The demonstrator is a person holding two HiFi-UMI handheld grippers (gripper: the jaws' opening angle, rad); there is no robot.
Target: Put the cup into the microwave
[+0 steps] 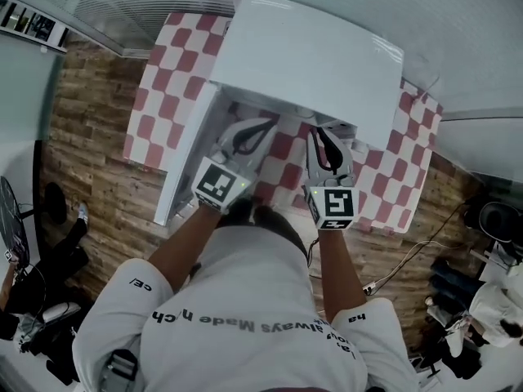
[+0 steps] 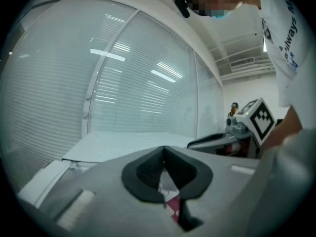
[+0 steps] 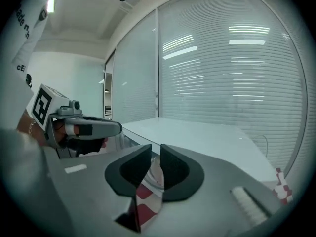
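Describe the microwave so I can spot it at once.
Look for the red-and-white checked tablecloth. On it stands the microwave, a big plain white box. No neighbour is as large or as white, and its door stands swung open on the left side.

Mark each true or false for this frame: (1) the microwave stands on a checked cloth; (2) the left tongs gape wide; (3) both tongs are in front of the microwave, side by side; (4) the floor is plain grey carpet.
1. True. The microwave stands on a red-and-white checked cloth.
2. False. The left tongs have their tips together; cloth shows only through the gap lower down.
3. True. The left tongs and the right tongs are side by side before the microwave's front.
4. False. The floor has a brown wood-plank pattern.
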